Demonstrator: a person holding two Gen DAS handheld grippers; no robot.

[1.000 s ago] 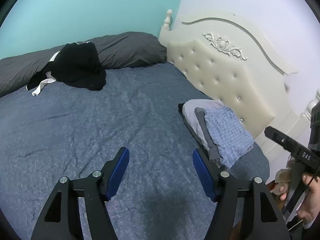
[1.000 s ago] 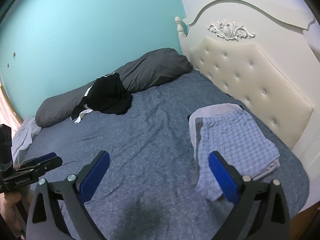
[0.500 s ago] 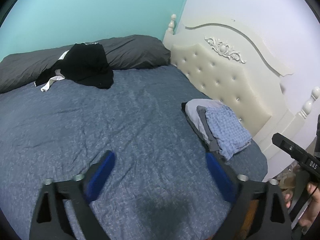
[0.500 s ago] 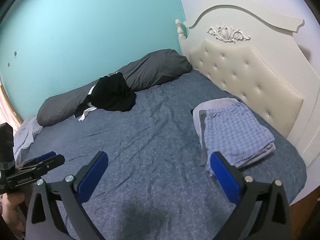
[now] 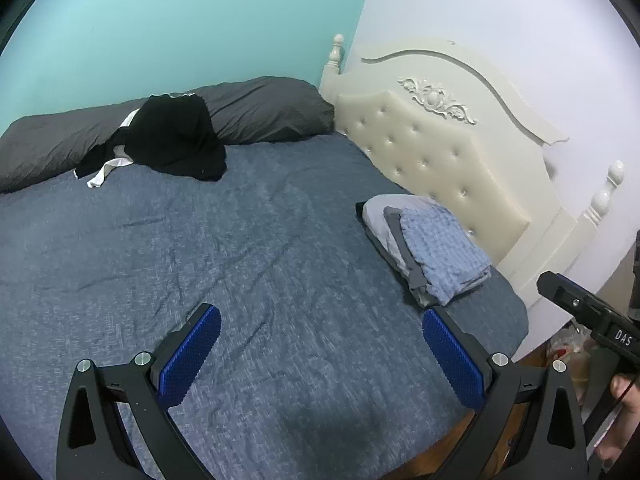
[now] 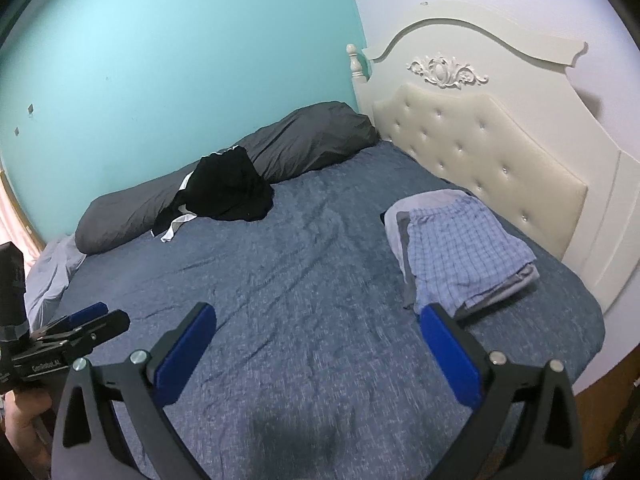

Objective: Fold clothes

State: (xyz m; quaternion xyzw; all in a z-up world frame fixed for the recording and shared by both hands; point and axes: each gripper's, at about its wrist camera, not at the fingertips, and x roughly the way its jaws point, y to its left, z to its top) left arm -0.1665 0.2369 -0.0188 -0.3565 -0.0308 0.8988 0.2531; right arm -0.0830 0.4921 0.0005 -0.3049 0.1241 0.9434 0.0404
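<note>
Jaws wide apart and holding nothing: the left gripper (image 5: 320, 344) floats above the blue bed (image 5: 248, 248). A folded pile of clothes (image 5: 428, 252) sits by the headboard (image 5: 436, 160). A black garment (image 5: 172, 140) lies crumpled on the gray pillow (image 5: 264, 112).

The right gripper (image 6: 318, 340) is open wide too, holding nothing, with the pile just past its right finger.

Both wrist views overlook the bed (image 5: 248, 248) from its foot, seemingly.
</note>
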